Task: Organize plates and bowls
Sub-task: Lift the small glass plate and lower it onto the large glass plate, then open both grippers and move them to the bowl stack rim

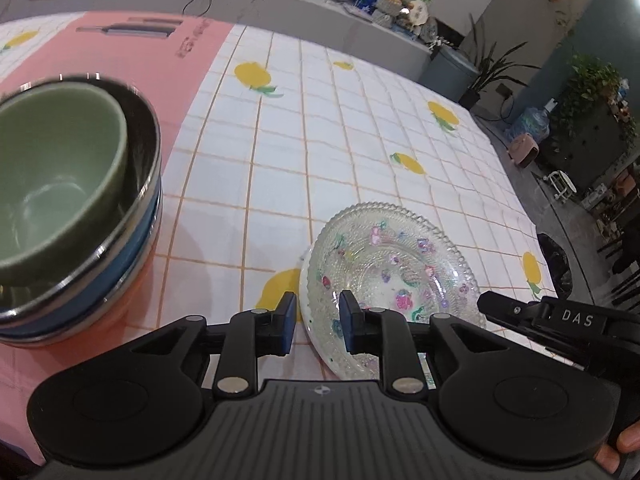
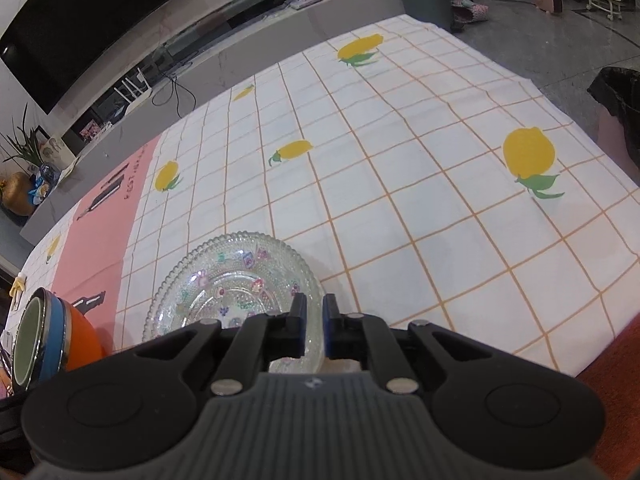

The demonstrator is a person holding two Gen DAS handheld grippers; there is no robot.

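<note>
A clear glass plate (image 1: 396,268) with coloured flower prints is tilted up off the tablecloth. My right gripper (image 2: 314,322) is shut on its near rim; the plate also shows in the right wrist view (image 2: 224,280). My left gripper (image 1: 318,316) is open, its fingers straddling the plate's left rim without closing. The right gripper's body (image 1: 560,320) shows at the right of the left wrist view. A stack of bowls stands at the left: a green bowl (image 1: 52,168) inside a steel bowl (image 1: 140,152), over a blue one (image 1: 120,264) and an orange one (image 2: 82,338).
The table carries a white checked cloth with lemon prints (image 2: 400,160) and a pink strip (image 1: 132,56) at the left. A black bin (image 2: 620,96) stands off the table's right edge. A grey counter (image 1: 280,4) runs behind the table.
</note>
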